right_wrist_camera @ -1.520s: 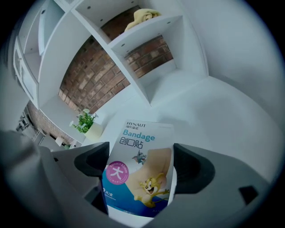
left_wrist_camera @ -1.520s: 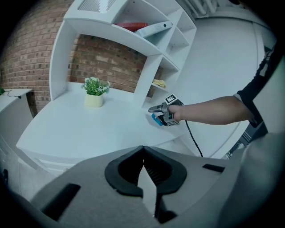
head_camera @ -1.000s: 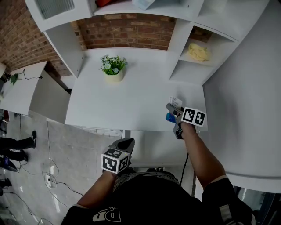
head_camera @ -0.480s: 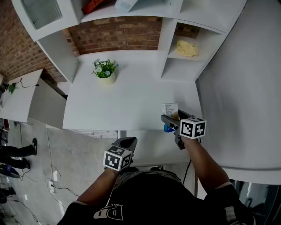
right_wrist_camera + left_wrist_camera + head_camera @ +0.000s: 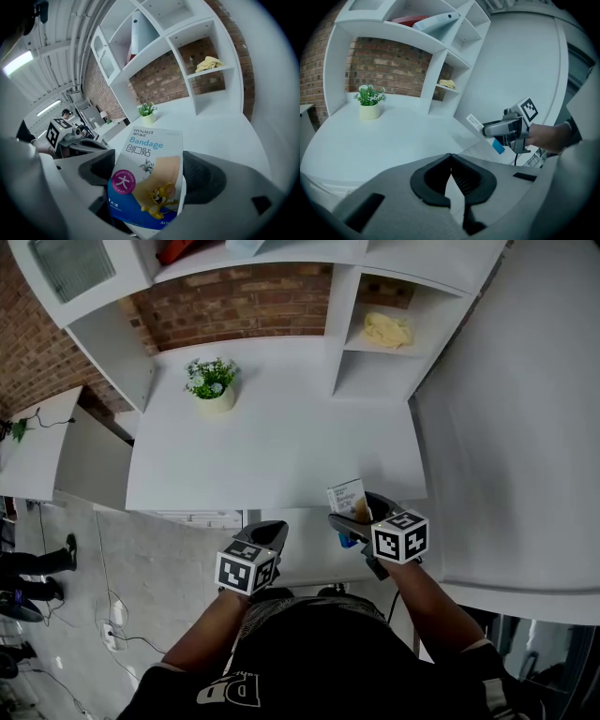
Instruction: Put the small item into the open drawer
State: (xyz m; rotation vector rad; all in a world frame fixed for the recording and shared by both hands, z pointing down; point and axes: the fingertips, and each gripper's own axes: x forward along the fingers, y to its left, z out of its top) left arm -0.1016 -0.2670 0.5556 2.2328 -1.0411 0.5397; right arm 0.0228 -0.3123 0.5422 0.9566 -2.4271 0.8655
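Note:
The small item is a bandage box [image 5: 146,176], white and blue with cartoon print. My right gripper [image 5: 147,174] is shut on it, a black pad on each side. From the head view, the box [image 5: 346,496] is at the white desk's [image 5: 272,446] front edge, near its right corner, sticking up out of my right gripper [image 5: 352,514]. A white panel [image 5: 305,554] lies just below that edge; I cannot tell whether it is the open drawer. My left gripper [image 5: 269,533] is lower and to the left, in front of the desk, shut on nothing, its tips [image 5: 451,161] touching.
A small potted plant [image 5: 213,387] stands at the desk's back left. A yellow cloth [image 5: 386,329] lies in the shelf cubby at the back right. A white wall [image 5: 525,427] runs along the right. Another white table [image 5: 37,451] and cables on the floor are at the left.
My right gripper has drawn the bandage box back from over the desk top to the desk's front edge. The left gripper has hardly moved.

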